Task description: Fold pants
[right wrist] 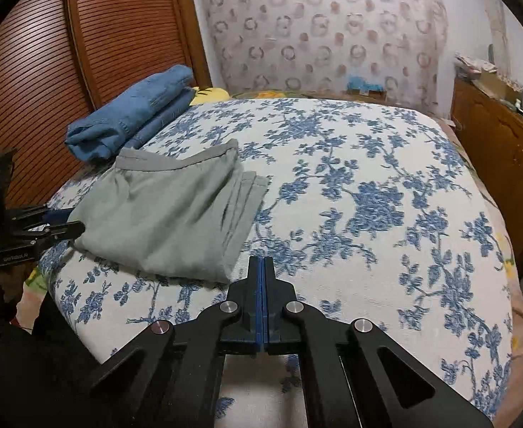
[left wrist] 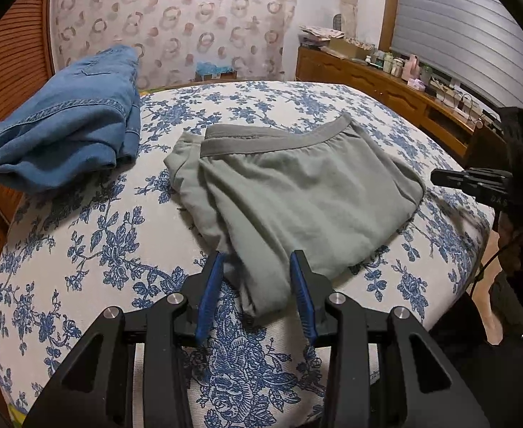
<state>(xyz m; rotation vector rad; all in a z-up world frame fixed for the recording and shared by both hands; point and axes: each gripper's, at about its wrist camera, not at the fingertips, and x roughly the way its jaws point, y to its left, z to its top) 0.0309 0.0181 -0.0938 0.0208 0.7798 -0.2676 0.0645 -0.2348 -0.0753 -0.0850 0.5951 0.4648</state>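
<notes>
Your left claw (left wrist: 256,287) sits spread astride the grey pants (left wrist: 297,192) corner; right claw (right wrist: 263,267) pressed together, empty. Dragging w/ either could undo the fold.

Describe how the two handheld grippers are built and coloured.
Both are matte black. The left gripper and right gripper each have two angular linkage arms with triangular cut-outs, round silver pivot pins, and blue ribbed pads lining black fingers. Seen side-on from the right wrist view, the left one carries small white lettering, too small to read.
</notes>
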